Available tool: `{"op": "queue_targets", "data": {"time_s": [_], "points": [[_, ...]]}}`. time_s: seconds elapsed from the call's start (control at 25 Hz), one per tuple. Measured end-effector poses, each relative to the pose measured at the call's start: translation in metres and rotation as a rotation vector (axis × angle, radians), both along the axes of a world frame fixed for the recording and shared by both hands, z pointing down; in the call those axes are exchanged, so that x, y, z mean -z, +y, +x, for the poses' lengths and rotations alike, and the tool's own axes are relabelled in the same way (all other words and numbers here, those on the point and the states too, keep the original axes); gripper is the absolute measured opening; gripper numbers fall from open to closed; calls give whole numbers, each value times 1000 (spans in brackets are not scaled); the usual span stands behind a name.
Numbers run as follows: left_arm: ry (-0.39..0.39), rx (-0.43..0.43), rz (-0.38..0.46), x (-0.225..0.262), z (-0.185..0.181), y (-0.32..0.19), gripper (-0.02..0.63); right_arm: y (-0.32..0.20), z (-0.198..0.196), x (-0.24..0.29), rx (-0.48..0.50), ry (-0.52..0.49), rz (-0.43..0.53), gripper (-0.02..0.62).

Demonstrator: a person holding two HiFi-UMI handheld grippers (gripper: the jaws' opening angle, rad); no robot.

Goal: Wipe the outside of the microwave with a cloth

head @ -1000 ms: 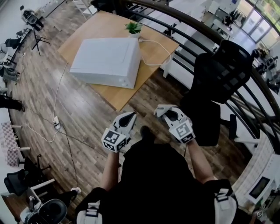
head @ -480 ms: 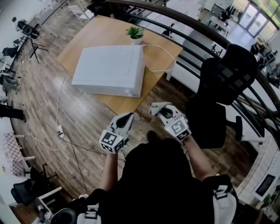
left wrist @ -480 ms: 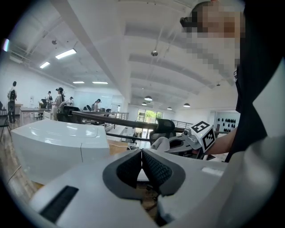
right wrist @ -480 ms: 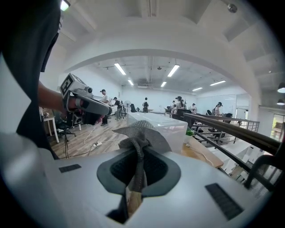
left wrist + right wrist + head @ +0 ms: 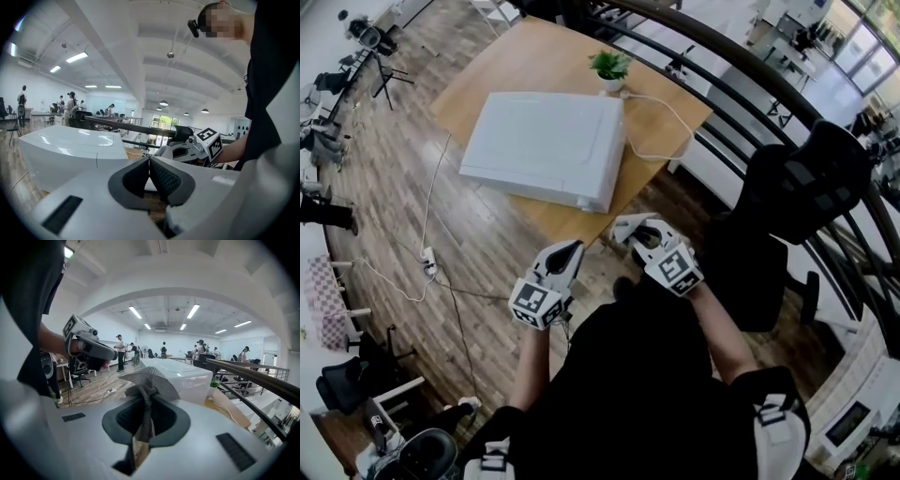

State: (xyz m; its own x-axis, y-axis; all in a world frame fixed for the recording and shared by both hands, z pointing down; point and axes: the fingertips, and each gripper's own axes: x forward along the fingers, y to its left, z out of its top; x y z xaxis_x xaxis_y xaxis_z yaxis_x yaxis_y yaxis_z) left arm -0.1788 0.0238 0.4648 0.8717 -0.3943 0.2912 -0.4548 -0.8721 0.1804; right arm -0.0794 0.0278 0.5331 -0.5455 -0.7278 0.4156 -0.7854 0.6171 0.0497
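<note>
- The right gripper point(image 5: 146, 404) is clamped on the cloth point(image 5: 149, 380). The cloth is a grey rag with a mesh-like weave, pinched in a bunch between the jaws. One flap fans out above them (from the head camera it is only a pale wad at the gripper's tip).
- The left gripper point(image 5: 150, 165) has its jaws pressed together with nothing between them.
- Both grippers are held side by side in front of the person's chest, over the wooden floor and short of the table's near edge.
- By count there are two grippers, one cloth, one microwave, one table and one potted plant.
- The table point(image 5: 567, 223) is light wood, and its near edge lies just ahead of the gripper tips.
- The microwave point(image 5: 546, 145) is a white box with a glossy top that mirrors the ceiling lights. It sits on the table, apart from both grippers, and the cloth does not touch it.
- A white cable point(image 5: 684, 124) loops over the tabletop on the microwave's right.
- A small white pot point(image 5: 614, 84) stands at the microwave's far corner and holds a green plant point(image 5: 609, 64).
- A black office chair point(image 5: 797, 187) stands to the right, beside a dark railing.
</note>
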Motion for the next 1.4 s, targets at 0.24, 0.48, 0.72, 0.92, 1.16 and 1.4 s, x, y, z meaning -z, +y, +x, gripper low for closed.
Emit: {"op": "queue_targets", "data": {"time_s": [0.24,0.48,0.72,0.92,1.16,1.4], "points": [[0,120,9,2,7,-32,3,-37,0,-13,135,-12,-10,17],[-53,216,15,4,22,-57,3,-69,5,-31,233,-30,-41,15],[-67,284,-3,-3,28,-76,3,-90,-5,-47,356,-35,-60,16],[-83,326,-12,-12,32,-89,3,-105,-12,-57,435,-38,-70,16],[-92,374,-17,-11,28,-87,3,-104,-21,-56,503,-53,-77,17],[-90,407,-15,-9,24,-86,3,-100,-24,-54,531,-81,-80,17]]}}
